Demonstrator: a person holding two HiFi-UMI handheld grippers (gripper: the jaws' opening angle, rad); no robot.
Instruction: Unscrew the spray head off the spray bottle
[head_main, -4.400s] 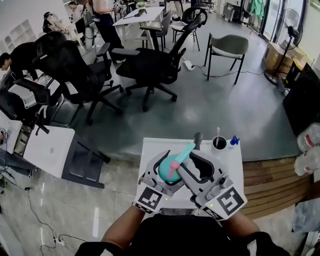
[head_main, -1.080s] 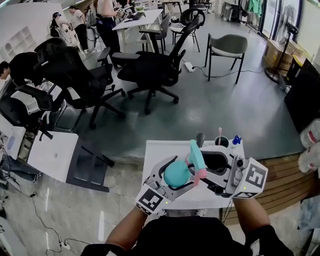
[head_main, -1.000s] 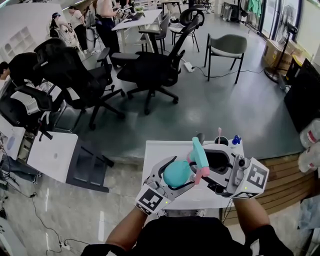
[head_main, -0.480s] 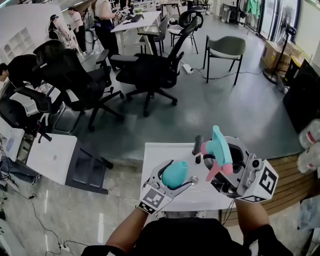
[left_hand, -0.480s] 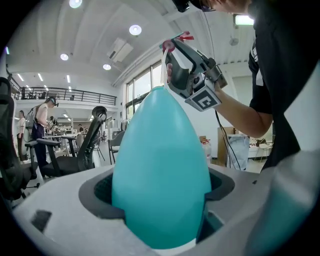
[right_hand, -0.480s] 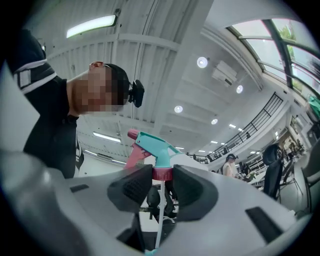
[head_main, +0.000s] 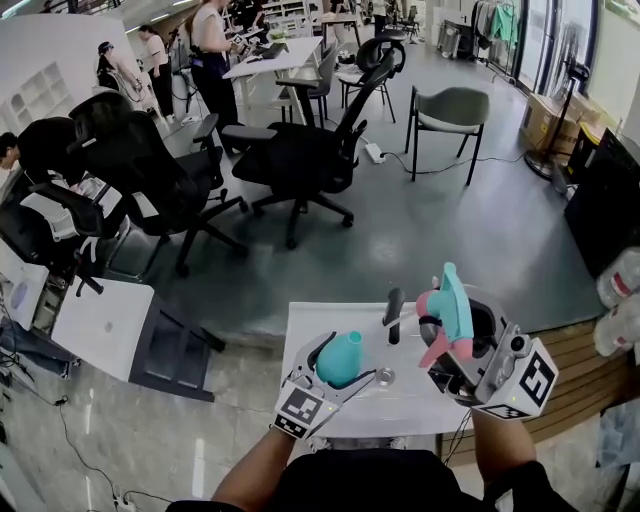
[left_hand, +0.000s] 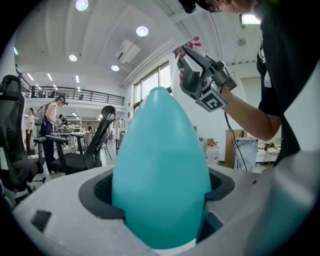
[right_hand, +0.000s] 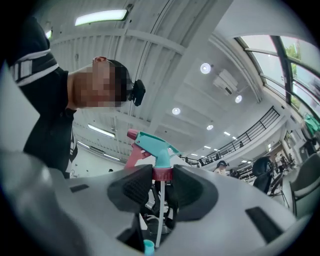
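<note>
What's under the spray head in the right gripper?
A thin white tube hangs from the red collar of the spray head, ending in a teal tip. The right gripper's body covers anything below that.

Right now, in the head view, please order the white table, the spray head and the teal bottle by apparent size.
1. White table, though partly covered.
2. Spray head, held up nearer the camera, which may enlarge it.
3. Teal bottle.

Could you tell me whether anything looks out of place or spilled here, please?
Nothing looks spilled or damaged. The one oddity is expected: the spray head, with its dip tube dangling, is off the teal bottle. The right tool clamps the head, apart from the bottle in the left tool.
</note>
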